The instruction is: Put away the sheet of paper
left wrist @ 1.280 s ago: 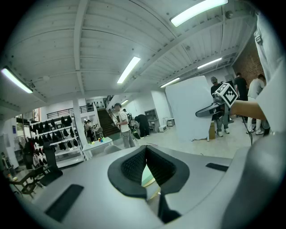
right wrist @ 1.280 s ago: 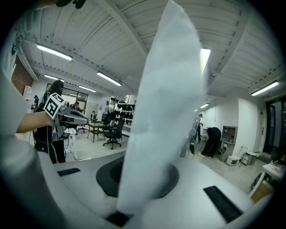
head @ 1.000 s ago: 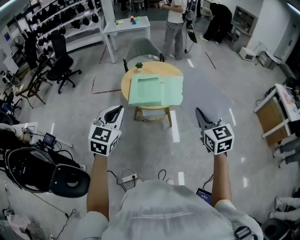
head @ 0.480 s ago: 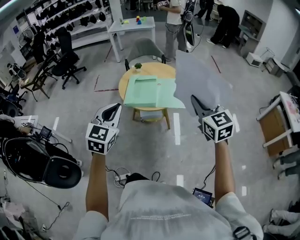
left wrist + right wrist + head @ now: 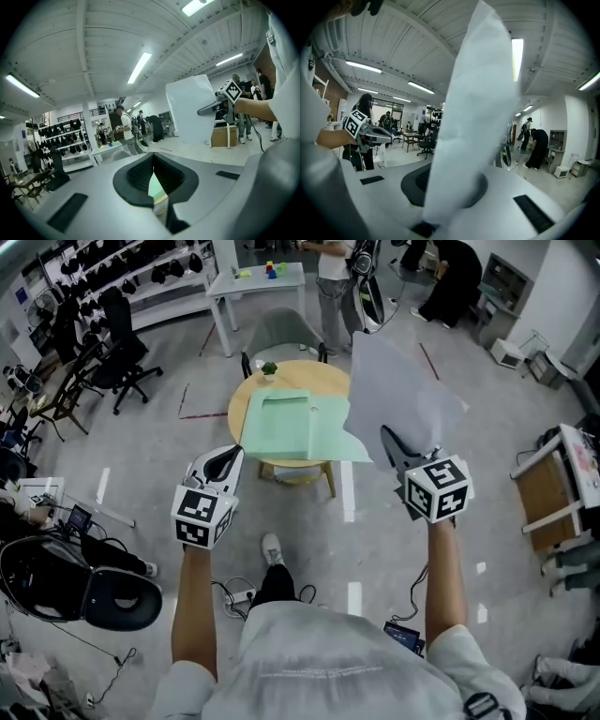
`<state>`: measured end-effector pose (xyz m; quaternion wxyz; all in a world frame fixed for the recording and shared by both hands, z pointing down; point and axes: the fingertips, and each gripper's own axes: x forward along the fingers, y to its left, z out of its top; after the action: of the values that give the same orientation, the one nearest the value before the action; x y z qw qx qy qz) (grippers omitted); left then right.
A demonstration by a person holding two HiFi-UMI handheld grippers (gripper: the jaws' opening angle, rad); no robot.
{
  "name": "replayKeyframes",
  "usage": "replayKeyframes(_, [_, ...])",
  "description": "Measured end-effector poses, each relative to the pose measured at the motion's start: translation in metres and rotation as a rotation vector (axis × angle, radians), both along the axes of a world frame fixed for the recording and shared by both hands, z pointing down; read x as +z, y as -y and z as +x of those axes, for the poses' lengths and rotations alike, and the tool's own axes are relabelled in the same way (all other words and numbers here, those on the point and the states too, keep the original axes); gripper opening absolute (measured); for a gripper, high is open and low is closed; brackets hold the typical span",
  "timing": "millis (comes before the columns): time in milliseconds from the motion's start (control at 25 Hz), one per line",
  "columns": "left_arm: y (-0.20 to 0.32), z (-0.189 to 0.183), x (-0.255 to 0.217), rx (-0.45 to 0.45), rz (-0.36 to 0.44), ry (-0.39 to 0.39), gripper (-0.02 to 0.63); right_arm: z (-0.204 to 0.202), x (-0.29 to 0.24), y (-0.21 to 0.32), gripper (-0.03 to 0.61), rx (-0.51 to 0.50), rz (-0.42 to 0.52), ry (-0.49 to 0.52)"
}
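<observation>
You are pinching the paper (image 5: 398, 390) in your right tool (image 5: 391, 448), holding it upright in the air at the right edge of the bench (image 5: 305, 373). Your left tool (image 5: 225, 463) is hovering short of the bench's near left edge, jaws pressed together on nothing. A green folder (image 5: 286, 427) is lying on the bench.

Green folder (image 5: 289, 427) partly behind paper (image 5: 398, 395)

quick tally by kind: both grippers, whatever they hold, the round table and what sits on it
two-jaw grippers: 2, left gripper and right gripper
white sheet of paper: 1
light green folder: 1
small green potted plant: 1
round wooden table: 1
total: 6
</observation>
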<state>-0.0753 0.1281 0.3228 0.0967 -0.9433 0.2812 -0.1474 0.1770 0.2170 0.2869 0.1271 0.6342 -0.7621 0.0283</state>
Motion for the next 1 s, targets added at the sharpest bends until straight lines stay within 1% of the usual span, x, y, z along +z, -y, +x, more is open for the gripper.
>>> replayKeyframes(160, [0.057, 0.007, 0.015, 0.016, -0.026, -0.014, 0.018, 0.009, 0.013, 0.042, 0.029, 0.041, -0.033, 0.014])
replayKeyframes(320, [0.122, 0.011, 0.021, 0.038, -0.031, -0.017, 0.018, 0.010, 0.021, 0.093, 0.029, 0.079, -0.057, 0.027])
replayKeyframes(440, [0.167, 0.014, 0.021, 0.056, -0.036, -0.020, 0.018, 0.008, 0.019, 0.131, 0.029, 0.100, -0.058, 0.051])
replayKeyframes(600, [0.220, 0.019, 0.019, 0.067, -0.047, -0.038, 0.018, 0.010, 0.017, 0.174, 0.029, 0.120, -0.077, 0.054])
replayKeyframes(800, [0.277, 0.018, 0.035, 0.076, -0.093, -0.039, 0.018, 0.011, 0.026, 0.222, 0.029, 0.155, -0.102, 0.071])
replayKeyframes(1000, [0.321, 0.023, 0.058, 0.094, -0.156, -0.032, 0.018, 0.015, 0.043, 0.256, 0.029, 0.187, -0.138, 0.124])
